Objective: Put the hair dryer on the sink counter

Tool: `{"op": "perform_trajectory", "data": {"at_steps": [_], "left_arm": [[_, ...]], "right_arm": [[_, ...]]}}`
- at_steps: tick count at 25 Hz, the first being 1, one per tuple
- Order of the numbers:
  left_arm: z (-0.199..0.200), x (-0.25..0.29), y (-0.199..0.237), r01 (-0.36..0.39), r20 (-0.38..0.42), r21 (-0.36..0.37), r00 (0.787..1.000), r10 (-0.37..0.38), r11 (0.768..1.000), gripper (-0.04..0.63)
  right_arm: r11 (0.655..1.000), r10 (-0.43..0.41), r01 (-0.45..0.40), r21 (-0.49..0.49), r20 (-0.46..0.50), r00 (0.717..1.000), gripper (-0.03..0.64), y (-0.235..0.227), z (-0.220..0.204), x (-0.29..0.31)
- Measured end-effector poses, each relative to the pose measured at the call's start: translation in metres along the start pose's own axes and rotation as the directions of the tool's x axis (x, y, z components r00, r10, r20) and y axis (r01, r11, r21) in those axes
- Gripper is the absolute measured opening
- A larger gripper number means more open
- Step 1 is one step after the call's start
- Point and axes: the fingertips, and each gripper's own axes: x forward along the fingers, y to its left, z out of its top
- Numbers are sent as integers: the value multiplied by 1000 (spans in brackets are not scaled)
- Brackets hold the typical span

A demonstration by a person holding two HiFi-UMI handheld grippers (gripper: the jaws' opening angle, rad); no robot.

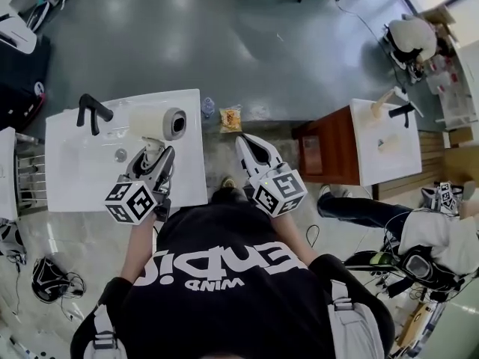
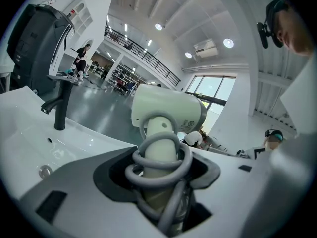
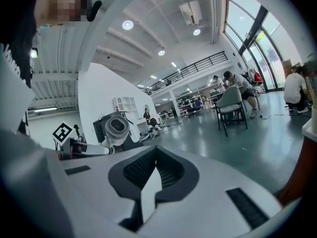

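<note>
A cream-white hair dryer [image 1: 161, 123] hangs over the white sink counter [image 1: 82, 174], near its back right part, its barrel lying crosswise. My left gripper [image 1: 153, 155] is shut on the handle, which has the grey cord wound round it. In the left gripper view the hair dryer [image 2: 168, 110] stands upright between the jaws of the left gripper [image 2: 158, 167]. The black faucet [image 1: 91, 112] stands at the counter's back left. My right gripper [image 1: 251, 149] is shut and empty, off the counter's right edge over the floor. From the right gripper [image 3: 151, 182] the hair dryer [image 3: 116, 128] shows at left.
The basin drain [image 1: 120, 155] lies just left of the left gripper. A snack packet [image 1: 230, 118] and a small bottle [image 1: 207, 108] lie on the floor behind the counter. A wooden stand with a white top [image 1: 385, 144] is at right, and a person [image 1: 419, 234] sits beyond it.
</note>
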Motion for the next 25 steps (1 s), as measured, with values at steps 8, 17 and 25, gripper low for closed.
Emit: {"op": "perform_trajectory", "data": {"at_steps": [8,17,25], "left_arm": [[-14,19,2,-36,-39,10,999,36,999,270],[-33,46,24,-135,-89,36,986,138,990,270],[-53,74,51,-169,-146,-7,975,166,986,270]], "right_arm": [[1000,29,-29,-3,10,1000,18,-6,5,-4],[1000,21,-21,1,10,1000,18,-20,7,-17],[1000,27,-27,2,1,1000,18,-20,6,-17]]}}
